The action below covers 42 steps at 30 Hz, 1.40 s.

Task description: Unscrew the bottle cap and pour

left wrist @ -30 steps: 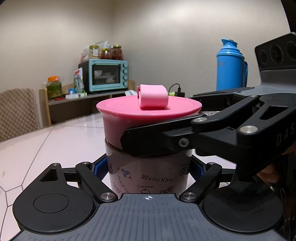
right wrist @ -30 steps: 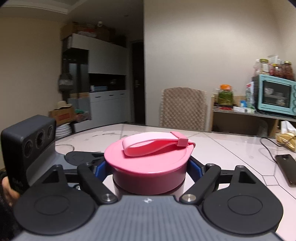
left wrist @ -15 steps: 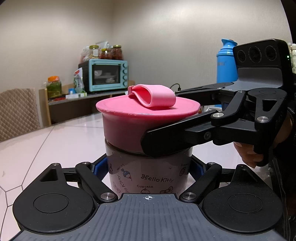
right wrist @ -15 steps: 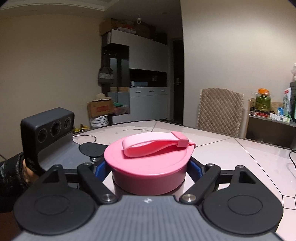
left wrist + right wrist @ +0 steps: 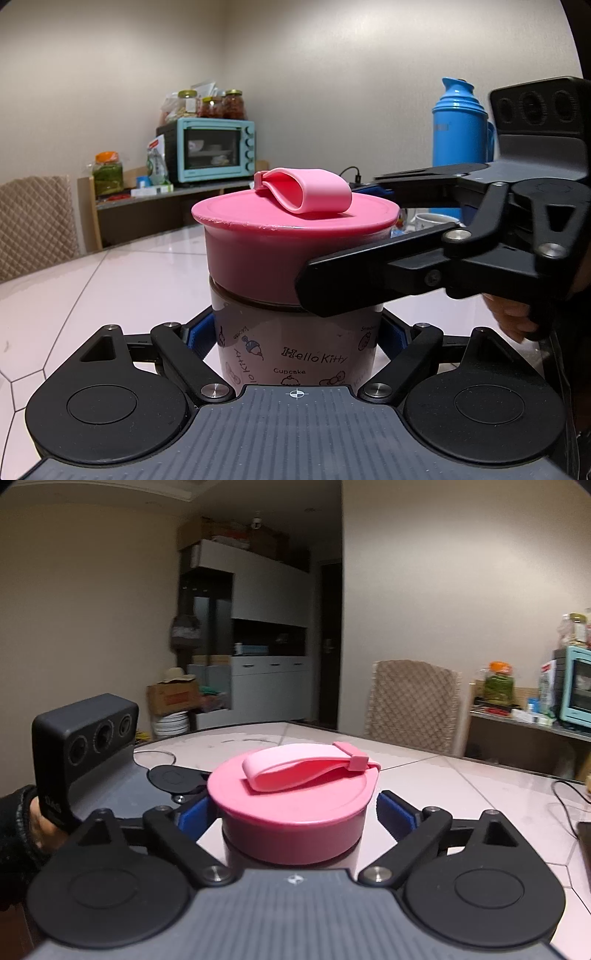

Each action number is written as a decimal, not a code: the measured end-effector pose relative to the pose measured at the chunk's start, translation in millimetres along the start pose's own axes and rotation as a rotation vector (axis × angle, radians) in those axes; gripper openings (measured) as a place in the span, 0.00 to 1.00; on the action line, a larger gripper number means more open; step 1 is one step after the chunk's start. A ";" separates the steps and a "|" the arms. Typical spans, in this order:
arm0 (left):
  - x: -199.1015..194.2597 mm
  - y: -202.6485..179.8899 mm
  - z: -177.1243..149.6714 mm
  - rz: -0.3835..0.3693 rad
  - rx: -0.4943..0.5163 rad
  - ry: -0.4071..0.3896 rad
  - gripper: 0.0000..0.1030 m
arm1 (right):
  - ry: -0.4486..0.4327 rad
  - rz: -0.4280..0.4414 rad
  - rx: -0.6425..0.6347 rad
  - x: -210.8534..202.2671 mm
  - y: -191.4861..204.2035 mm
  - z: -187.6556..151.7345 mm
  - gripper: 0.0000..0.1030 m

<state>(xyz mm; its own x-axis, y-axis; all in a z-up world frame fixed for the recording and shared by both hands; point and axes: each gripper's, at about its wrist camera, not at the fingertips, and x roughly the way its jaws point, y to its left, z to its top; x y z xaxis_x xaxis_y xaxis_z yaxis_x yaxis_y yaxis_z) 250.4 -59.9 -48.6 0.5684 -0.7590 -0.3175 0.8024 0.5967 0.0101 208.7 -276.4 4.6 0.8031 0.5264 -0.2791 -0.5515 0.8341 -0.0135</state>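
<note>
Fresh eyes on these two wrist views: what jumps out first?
The big pink cap with its folded strap fills the centre of both views, sitting on a Hello Kitty bottle. The right claw reaches in from the right around the cap, while the left claw flanks the bottle body. Behind, a blue thermos and teal toaster oven stand out.

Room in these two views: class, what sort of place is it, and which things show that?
Probably a home kitchen or dining room: a toaster oven topped with jars, a thermos, and a chair at a tiled table.

Bottle [image 5: 295, 354] base and claw contact hidden; right-wrist background blurred.
</note>
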 end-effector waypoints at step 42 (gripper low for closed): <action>-0.6 -0.4 1.0 0.000 -0.002 0.000 0.87 | -0.026 -0.218 0.122 12.7 27.9 -12.8 0.83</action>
<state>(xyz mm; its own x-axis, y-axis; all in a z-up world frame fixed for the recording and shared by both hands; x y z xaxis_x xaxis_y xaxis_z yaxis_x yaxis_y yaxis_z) 250.0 -59.9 -47.4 0.5681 -0.7592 -0.3177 0.8023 0.5969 0.0081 200.6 -248.5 -11.6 0.9064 0.3346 -0.2578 -0.3344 0.9413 0.0460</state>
